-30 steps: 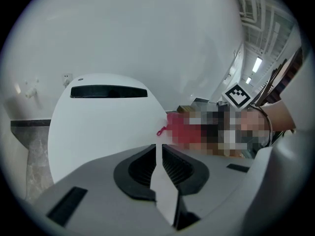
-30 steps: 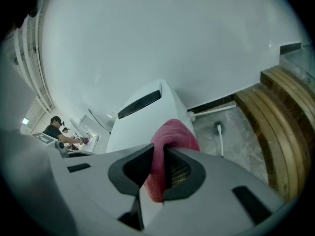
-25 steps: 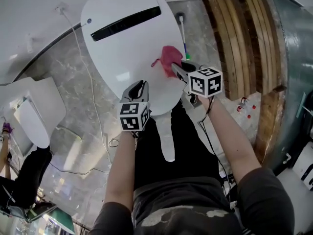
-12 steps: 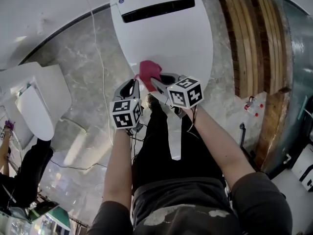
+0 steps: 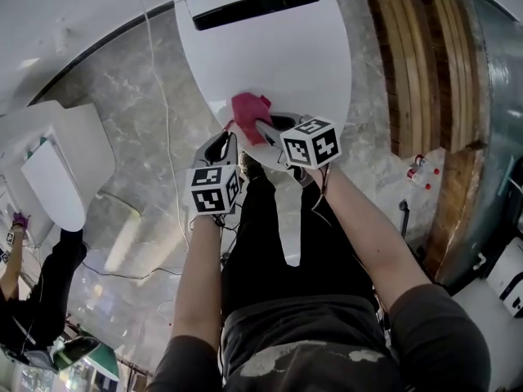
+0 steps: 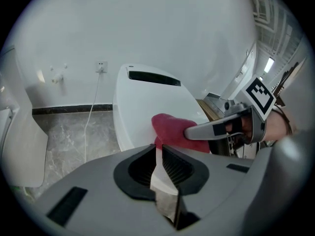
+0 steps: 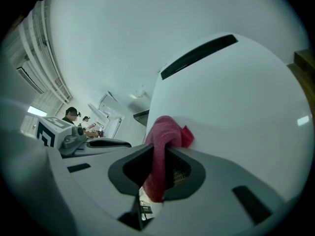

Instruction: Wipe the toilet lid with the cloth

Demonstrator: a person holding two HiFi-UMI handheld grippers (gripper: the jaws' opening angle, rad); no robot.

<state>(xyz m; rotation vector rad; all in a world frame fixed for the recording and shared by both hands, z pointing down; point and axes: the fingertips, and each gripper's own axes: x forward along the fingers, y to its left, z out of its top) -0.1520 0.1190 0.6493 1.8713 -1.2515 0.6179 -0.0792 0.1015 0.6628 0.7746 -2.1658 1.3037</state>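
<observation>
— Where is the cloth (image 5: 249, 113) sitting?

— On the toilet lid (image 5: 278, 64). It is at the lid's near end, farthest from the dark slot (image 5: 255, 8), and towards the lid's left edge as the head view has it. It rests right against the white surface.

— What does it look like?

— Raspberry pink, with a fine looped weave like towelling (the right gripper view shows the texture best). It is bunched into a soft lump rather than spread flat. One strip of it is drawn down between the jaws, and a small flat corner pokes out sideways onto the lid.

— So the right gripper (image 7: 160, 168) has it?

— Yes. Its jaws are clamped on that strip, and the rest of the lump is mounded just past the tips, on the lid.

— And the left gripper (image 6: 158, 156)?

— Its jaws are drawn nearly together with only a thin slit between them. Nothing is in the slit; the lid's white shows through. The gripper sits just off the lid's near left edge, beside the cloth and apart from it. I can't tell whether it touches the lid.

— And the lid itself?

— Glossy white, oval and lying flat, with no marks that I can make out. Grey marbled floor (image 5: 122, 137) lies on either side of it.
</observation>
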